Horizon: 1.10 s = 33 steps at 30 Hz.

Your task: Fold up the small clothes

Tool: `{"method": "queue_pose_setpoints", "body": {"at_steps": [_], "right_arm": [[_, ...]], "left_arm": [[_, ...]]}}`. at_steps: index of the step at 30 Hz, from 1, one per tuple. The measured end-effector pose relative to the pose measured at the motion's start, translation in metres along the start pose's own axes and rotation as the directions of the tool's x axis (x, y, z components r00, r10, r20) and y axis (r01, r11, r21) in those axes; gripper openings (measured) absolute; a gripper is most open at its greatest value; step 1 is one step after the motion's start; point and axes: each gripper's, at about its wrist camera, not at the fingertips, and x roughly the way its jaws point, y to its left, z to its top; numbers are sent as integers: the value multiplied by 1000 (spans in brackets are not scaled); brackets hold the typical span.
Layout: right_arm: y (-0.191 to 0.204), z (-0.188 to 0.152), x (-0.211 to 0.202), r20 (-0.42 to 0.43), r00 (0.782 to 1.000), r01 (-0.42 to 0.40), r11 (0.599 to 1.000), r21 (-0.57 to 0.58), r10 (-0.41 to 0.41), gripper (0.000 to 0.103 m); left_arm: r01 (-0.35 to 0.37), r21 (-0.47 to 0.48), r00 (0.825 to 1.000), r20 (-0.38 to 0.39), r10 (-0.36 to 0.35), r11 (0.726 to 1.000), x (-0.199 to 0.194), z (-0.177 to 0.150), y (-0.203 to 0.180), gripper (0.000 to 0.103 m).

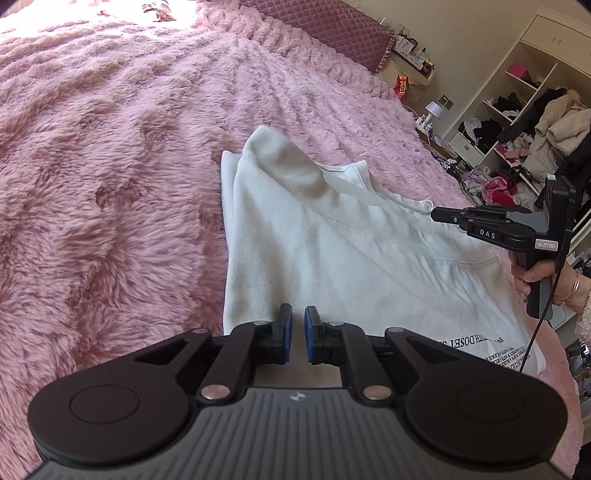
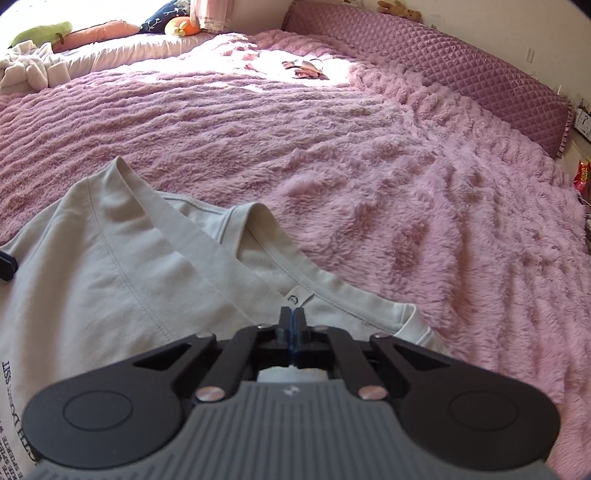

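Note:
A white T-shirt (image 1: 332, 236) with black print lies partly folded on the pink fluffy bedspread (image 1: 110, 166). My left gripper (image 1: 298, 328) hovers over the shirt's near left edge with its blue pads slightly apart and nothing between them. My right gripper (image 1: 436, 214) reaches in from the right at the shirt's collar edge. In the right wrist view the right gripper (image 2: 292, 325) has its pads pressed together just below the neckline label of the shirt (image 2: 129, 266); white cloth shows behind the fingers.
A quilted purple headboard cushion (image 2: 461, 70) runs along the far side of the bed. Plush toys and pillows (image 2: 92, 31) sit at the far left. A cluttered open wardrobe (image 1: 517, 122) and a nightstand stand to the right of the bed.

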Motion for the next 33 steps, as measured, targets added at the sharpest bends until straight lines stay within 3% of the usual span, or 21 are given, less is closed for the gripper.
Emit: {"method": "queue_pose_setpoints", "body": {"at_steps": [2,7,8,10,17,18,20,26,33], "right_arm": [[-8,6,0,3,1000,15,999,28,-15,0],[-6,11,4,-13,994,-105,994,22,105,2],[-2,11,4,-14,993,-119,993,8,119,16],[8,10,6,-15,991,-135,990,-27,135,24],[31,6,32,-106,980,-178,979,-104,167,25],[31,5,36,-115,979,-183,978,-103,171,25],[30,3,37,-132,967,-227,971,-76,216,0],[31,3,28,-105,972,-220,972,-82,211,0],[31,16,16,-5,994,-107,989,-105,107,0]], "left_arm": [[0,2,1000,0,0,1000,0,0,0,12],[8,-5,1000,-1,-8,1000,0,0,1,12],[10,-6,1000,-2,-10,1000,0,0,2,12],[12,-11,1000,-4,-12,1000,1,-1,3,12],[15,-13,1000,-9,-15,1000,1,0,4,12],[16,-15,1000,-10,-16,1000,2,-1,4,12],[19,-19,1000,-12,-20,1000,2,0,5,12],[24,-27,1000,-10,-24,999,3,-2,8,12],[7,-5,1000,-7,-7,1000,0,-1,3,12]]}}
